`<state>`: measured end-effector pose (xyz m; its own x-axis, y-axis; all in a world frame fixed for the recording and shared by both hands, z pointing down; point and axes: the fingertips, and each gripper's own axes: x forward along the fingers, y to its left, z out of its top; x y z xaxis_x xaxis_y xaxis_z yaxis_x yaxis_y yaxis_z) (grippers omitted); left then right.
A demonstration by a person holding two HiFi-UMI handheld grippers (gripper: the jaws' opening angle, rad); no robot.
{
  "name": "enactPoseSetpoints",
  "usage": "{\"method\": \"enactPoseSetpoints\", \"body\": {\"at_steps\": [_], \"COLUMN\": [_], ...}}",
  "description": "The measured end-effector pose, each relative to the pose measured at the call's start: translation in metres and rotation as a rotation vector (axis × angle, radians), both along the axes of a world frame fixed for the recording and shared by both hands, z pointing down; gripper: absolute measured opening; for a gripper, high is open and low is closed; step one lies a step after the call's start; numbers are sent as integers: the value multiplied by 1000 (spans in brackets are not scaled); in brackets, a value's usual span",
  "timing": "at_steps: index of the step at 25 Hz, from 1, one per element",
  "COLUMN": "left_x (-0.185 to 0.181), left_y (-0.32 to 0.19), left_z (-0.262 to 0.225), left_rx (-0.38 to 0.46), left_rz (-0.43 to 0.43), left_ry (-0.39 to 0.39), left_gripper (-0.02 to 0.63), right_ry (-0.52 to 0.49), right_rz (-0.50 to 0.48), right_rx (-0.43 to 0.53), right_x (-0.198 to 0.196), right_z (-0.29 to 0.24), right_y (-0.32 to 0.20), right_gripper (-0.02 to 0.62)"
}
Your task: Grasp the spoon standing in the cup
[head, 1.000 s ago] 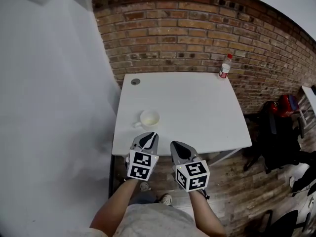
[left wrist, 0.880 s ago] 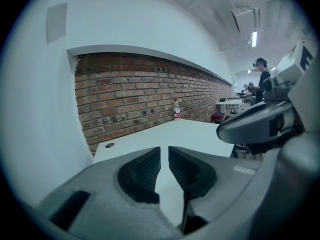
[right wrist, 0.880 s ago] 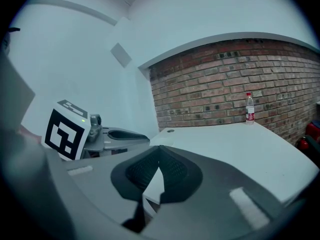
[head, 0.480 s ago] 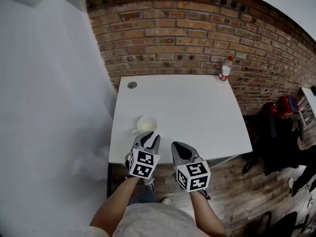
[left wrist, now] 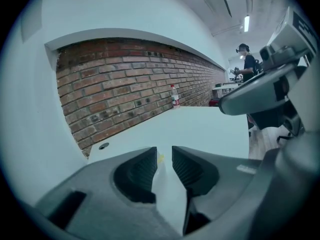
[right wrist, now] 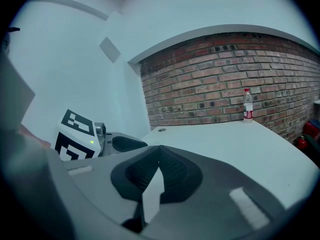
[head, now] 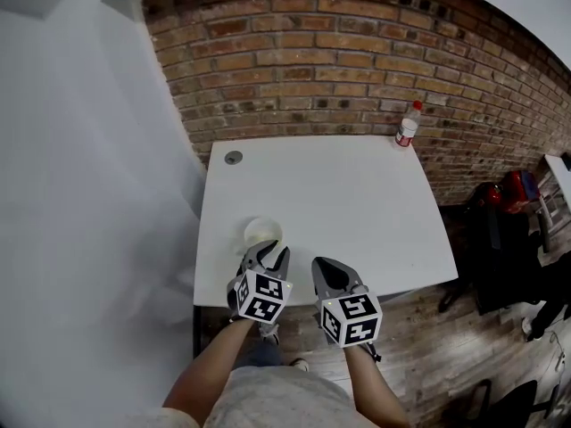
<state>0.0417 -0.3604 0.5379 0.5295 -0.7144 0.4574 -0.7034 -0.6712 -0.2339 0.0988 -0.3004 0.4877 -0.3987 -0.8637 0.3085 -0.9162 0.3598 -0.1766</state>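
A small white cup [head: 261, 232] stands near the front left of the white table [head: 357, 203]. I cannot make out a spoon in it in the head view. My left gripper [head: 270, 251] is just behind the cup, its jaws a little apart and nothing between them. In the left gripper view, my left gripper [left wrist: 164, 151] shows a narrow gap, and a white shape with a small yellow spot [left wrist: 160, 158] shows through it. My right gripper [head: 321, 266] hovers beside it over the table's front edge, jaws together. In its own view my right gripper [right wrist: 159, 150] has its tips meeting.
A plastic bottle [head: 407, 123] with a red cap stands at the table's far right corner by the brick wall [head: 339, 61]. A round cable hole [head: 233, 158] is at the far left. Bags [head: 500, 208] lie on the wooden floor to the right. A person [left wrist: 247, 64] stands far off.
My left gripper has closed in on the cup until its tips reach the cup's near side, and its jaws have parted slightly. The right gripper has stayed alongside, still shut.
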Motion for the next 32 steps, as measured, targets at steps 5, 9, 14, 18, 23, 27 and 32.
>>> {"method": "enactPoseSetpoints", "body": {"at_steps": [5,9,14,18,23,27,32], "left_x": [1,0,0,-1,-2,-4,-10], "left_y": [-5,-10,-12,-13,-12,-14,-14], "left_z": [8,10,12,13,11,6,3], "left_rx": [-16,-27,-38,-42,-36,-31,-24], "left_rz": [-15,-39,-51,-54,-58,-78,-107], "left_ry": [-35,-47,-46,-38,-28,-14,-6], "left_gripper": [94,79,33,28,22,20,15], "right_ry": [-1,-1,-2,-3,-5,-8,-7], "right_rz": [8,8,6,12,9,8,4], "right_rx": [-3,-9,-13,-11,-11,-10,-12], "right_x": [5,6,7,9,10,12,12], "right_z": [1,2,4,3,4,3,5], "right_y": [-5,-6,-7,-7,-4,-3,1], "right_gripper": [8,8,8,8,8,8,8]}}
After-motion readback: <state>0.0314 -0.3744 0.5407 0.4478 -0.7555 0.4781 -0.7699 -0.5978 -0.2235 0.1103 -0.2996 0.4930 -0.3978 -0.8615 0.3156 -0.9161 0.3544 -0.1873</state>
